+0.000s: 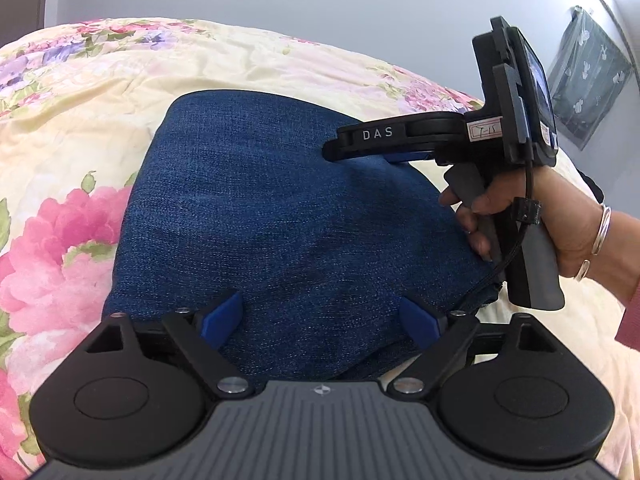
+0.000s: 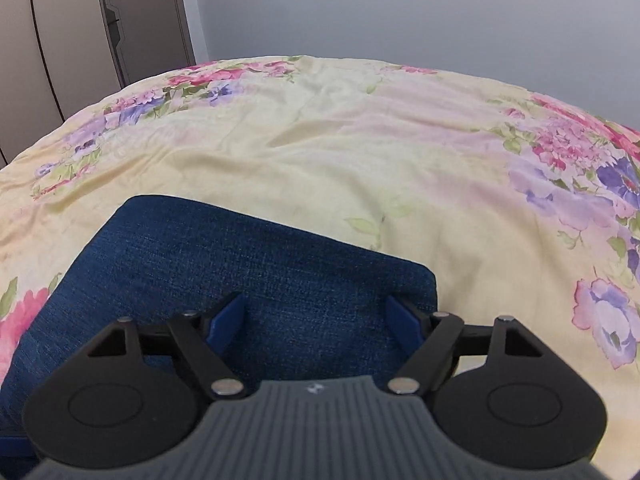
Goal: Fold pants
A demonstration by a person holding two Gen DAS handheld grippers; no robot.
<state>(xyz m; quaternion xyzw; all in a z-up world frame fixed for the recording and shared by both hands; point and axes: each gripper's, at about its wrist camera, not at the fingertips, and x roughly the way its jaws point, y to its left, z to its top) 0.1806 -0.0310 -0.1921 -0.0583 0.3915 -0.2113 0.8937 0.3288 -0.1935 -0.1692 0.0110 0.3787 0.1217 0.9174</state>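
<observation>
Left gripper (image 1: 320,320): jaws spread wide over the near part of the folded jeans, blue pads (image 1: 224,314) clear of the cloth on both sides, nothing held
Right gripper (image 2: 318,318): jaws likewise wide apart in its own view, blue pads hanging over the denim near its right edge, nothing gripped
Right gripper from the left wrist view (image 1: 332,148): seen side-on above the far right part of the jeans, its black finger marked DAS pointing left; whether it touches the cloth cannot be told
Hand (image 1: 560,224): wrapped round the grey handle of the right gripper, silver bangles on the wrist, a pink sleeve at the frame edge
Jeans (image 1: 260,220): dark blue denim, folded into a compact block, lying flat on the bedspread
Bedspread (image 2: 340,152): pale yellow, creased, with pink and purple flowers
Wall (image 2: 400,8): plain grey behind the bed
Wardrobe (image 2: 80,40): beige doors at far left in the right wrist view
</observation>
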